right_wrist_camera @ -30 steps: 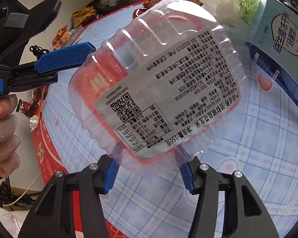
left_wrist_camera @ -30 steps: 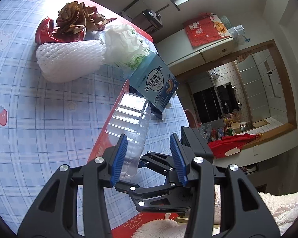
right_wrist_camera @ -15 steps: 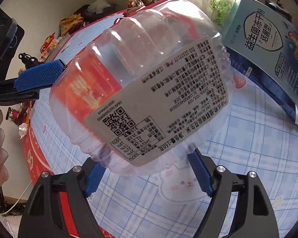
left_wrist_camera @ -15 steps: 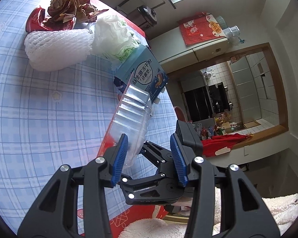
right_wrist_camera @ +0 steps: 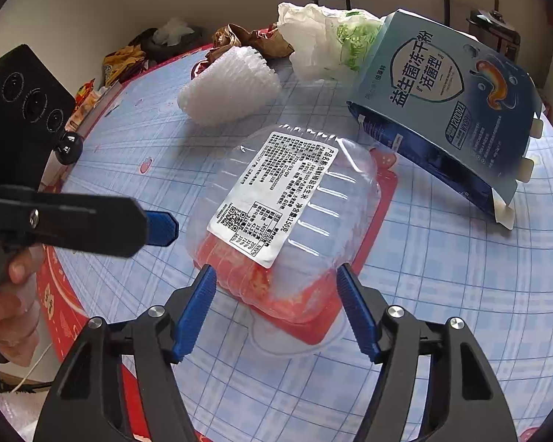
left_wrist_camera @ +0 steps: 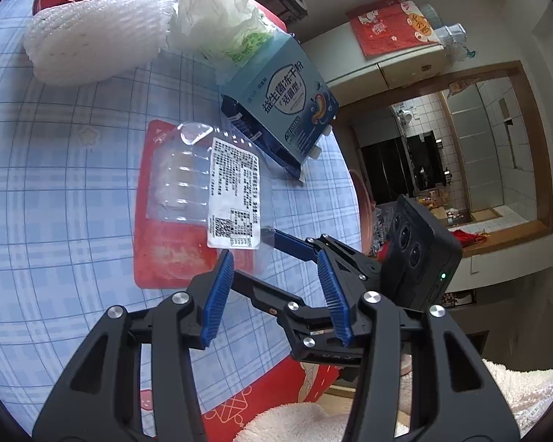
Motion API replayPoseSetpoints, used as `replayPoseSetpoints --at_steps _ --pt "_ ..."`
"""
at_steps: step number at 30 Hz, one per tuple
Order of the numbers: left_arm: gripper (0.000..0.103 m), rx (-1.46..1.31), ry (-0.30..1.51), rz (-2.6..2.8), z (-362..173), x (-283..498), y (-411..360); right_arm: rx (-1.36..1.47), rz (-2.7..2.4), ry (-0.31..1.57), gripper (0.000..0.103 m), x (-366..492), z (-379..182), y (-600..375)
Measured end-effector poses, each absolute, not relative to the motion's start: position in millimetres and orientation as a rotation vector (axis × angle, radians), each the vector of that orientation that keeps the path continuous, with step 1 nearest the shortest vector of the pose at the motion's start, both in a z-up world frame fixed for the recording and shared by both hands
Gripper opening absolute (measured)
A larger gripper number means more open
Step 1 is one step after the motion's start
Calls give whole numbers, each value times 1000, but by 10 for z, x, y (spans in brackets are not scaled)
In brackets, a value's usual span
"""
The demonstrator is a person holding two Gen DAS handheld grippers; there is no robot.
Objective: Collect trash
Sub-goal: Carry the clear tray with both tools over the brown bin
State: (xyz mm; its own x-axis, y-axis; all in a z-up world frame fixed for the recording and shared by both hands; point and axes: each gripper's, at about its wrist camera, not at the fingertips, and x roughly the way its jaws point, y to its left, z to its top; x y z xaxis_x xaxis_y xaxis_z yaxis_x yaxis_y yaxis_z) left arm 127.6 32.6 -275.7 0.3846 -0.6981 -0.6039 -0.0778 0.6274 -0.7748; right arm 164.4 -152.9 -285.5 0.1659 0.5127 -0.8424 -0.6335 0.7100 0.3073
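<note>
Right claw (right_wrist_camera: 276,309) has just been closing, jaws still apart around the near end of the clear plastic box (right_wrist_camera: 284,228), pads not pressing. Left claw (left_wrist_camera: 272,294) half open, empty, at 9 o'clock of the box. Nothing collected yet: foam net (right_wrist_camera: 228,88), white bag (right_wrist_camera: 324,48), blue carton (right_wrist_camera: 446,110) remain at 12 to 2 o'clock. Box label: "150", "2026/03/09". Carton: "益生菌冻干粉", "活菌型".
</note>
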Motion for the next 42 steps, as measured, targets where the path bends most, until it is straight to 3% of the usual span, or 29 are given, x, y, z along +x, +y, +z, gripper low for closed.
replayPoseSetpoints --at_steps 11,14,16,24,42 --pt "52 -707 1173 -293 -3084 1546 387 -253 821 1115 76 1623 -2913 -1502" --pt "42 -765 1182 -292 -3198 1574 396 -297 809 1127 72 1609 -2961 -1496" --pt "43 -776 1190 -298 -3203 1574 381 -277 812 1129 68 1592 -2927 -1555" --pt "41 -688 1140 -398 -2695 1655 -88 -128 779 1011 64 1601 -2444 -2203" --pt "44 -398 1098 -721 -1758 2147 -2250 9 486 848 63 1575 -1993 -4284"
